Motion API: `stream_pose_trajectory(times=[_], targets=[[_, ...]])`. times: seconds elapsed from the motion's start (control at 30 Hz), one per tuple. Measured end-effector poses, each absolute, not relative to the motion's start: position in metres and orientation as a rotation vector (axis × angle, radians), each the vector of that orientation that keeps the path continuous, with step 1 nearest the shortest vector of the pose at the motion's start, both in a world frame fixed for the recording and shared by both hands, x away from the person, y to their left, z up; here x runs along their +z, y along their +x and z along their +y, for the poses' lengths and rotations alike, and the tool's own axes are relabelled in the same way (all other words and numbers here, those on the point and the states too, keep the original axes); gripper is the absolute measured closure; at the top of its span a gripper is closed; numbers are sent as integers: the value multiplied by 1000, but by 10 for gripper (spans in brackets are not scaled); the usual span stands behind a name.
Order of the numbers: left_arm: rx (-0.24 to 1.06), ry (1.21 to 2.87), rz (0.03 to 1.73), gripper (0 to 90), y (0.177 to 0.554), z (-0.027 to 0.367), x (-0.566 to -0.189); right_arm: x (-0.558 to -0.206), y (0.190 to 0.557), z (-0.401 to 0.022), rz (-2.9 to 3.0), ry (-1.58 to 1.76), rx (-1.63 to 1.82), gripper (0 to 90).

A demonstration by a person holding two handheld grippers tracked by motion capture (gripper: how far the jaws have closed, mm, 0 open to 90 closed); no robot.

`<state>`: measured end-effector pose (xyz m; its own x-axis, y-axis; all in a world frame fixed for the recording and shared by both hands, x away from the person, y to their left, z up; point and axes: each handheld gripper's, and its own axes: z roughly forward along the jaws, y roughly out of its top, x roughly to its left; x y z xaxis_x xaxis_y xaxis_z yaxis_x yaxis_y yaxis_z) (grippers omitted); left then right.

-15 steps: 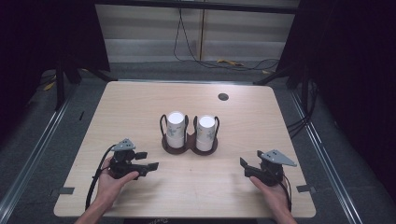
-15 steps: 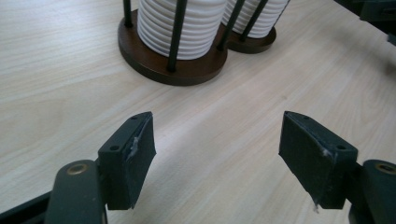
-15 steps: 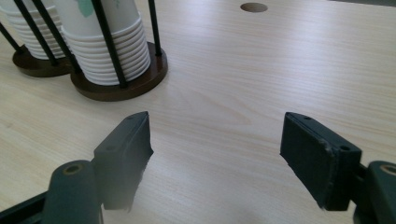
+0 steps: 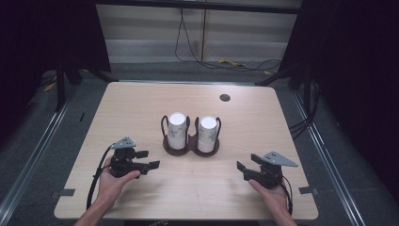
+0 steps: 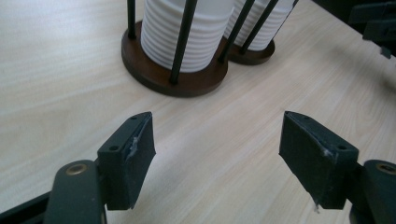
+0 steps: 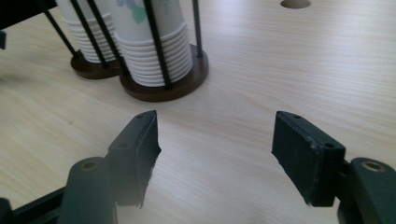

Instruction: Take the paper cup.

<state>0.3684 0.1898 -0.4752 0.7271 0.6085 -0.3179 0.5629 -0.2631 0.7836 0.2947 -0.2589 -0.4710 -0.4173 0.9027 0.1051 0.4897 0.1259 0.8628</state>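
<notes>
Centrally, a dark two-ring cup holder (image 4: 190, 147) is seen on the table (image 4: 141, 103), with a stack of white cups held upright in each ring: the left stack (image 4: 177, 131) and the right stack (image 4: 207, 133), standing just beside each other and each fenced by thin black rods. From the holder, the left gripper (image 4: 149, 160) is found at about eight o'clock, near the table's front edge, held in the person's left hand (image 4: 112, 181) and pointed toward three o'clock. Its jaws are set apart with nothing between them, as is confirmed in the left gripper view, where only bare wood is seen between the two black pads (image 5: 133, 154) and the left stack (image 5: 187, 32) stands ahead at twelve o'clock, apart from the jaws. The right gripper (image 4: 244, 165) is placed at about four o'clock from the holder, held in the right hand (image 4: 273, 195) and pointed toward nine o'clock. Its jaws are likewise parted and nothing is gripped; in the right gripper view the right stack (image 6: 154, 42), printed with a faint green and purple pattern, is seen at eleven o'clock beyond the pads (image 6: 306, 156), untouched. A round hole (image 4: 225, 98) is cut in the table at one o'clock from the holder.
</notes>
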Motion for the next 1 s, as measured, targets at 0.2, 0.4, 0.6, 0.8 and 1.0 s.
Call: stream_pose_trajectory(times=[0.2,0.4,0.6,0.8,1.0], targets=[[96,1904,859,227,377,186,-460,-468,290,-251,1968,1296,1243,282],[95,1891,808,242,386,178,-441,-469,286,-249,1989,1271,1222,258],[190,1897,743,257,388,169,-418,-469,286,-247,2001,1263,1218,234],[203,1885,709,317,396,166,-404,-470,287,-245,2022,1251,1214,233],[187,1863,706,337,403,161,-397,-471,286,-244,2041,1252,1210,243]])
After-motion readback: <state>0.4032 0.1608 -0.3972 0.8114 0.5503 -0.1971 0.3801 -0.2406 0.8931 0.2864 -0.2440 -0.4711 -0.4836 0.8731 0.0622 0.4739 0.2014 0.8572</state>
